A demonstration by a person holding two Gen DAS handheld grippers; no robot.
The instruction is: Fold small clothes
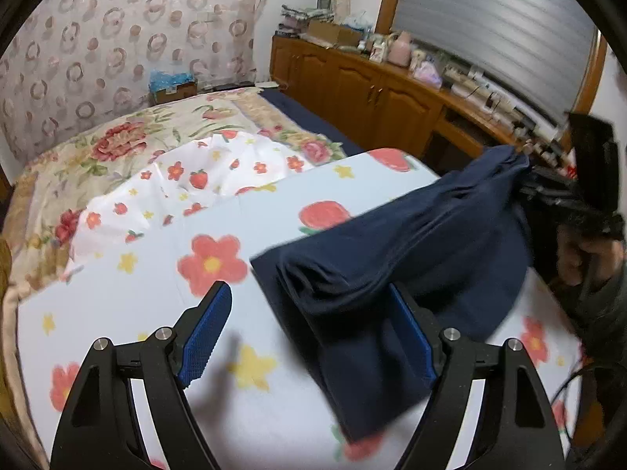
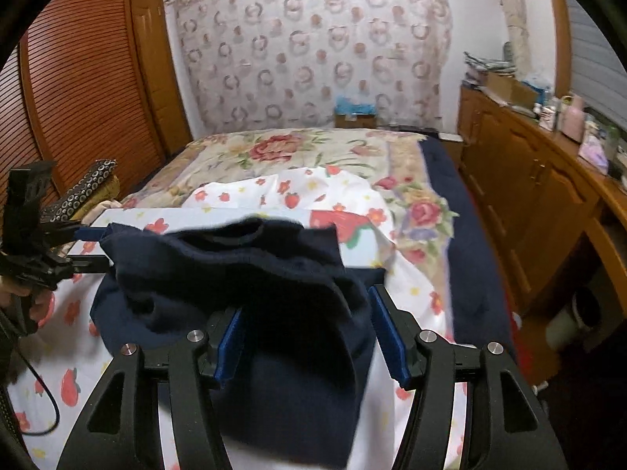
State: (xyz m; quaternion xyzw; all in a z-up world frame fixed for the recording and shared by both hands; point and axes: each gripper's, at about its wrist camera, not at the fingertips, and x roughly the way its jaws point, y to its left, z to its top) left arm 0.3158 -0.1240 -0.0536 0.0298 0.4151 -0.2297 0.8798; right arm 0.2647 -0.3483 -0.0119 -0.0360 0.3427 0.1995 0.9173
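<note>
A dark navy garment (image 1: 395,250) lies bunched on a white board with a strawberry and flower print (image 1: 250,219). My left gripper (image 1: 313,333) is open at the garment's near left end; cloth lies against its right pad (image 1: 411,337). In the right wrist view the garment (image 2: 250,270) drapes over and between the fingers of my right gripper (image 2: 309,337), which stand open. The other gripper (image 2: 43,243) touches the garment's far left corner there. In the left wrist view the other gripper (image 1: 564,192) is at the garment's raised far right corner.
The board rests on a bed with a floral bedspread (image 1: 129,137) and a loose strawberry-print sheet (image 2: 313,192). Wooden cabinets with clutter on top (image 1: 364,78) run along the right. A patterned curtain (image 2: 313,47) hangs behind; a louvred wooden door (image 2: 78,78) stands at left.
</note>
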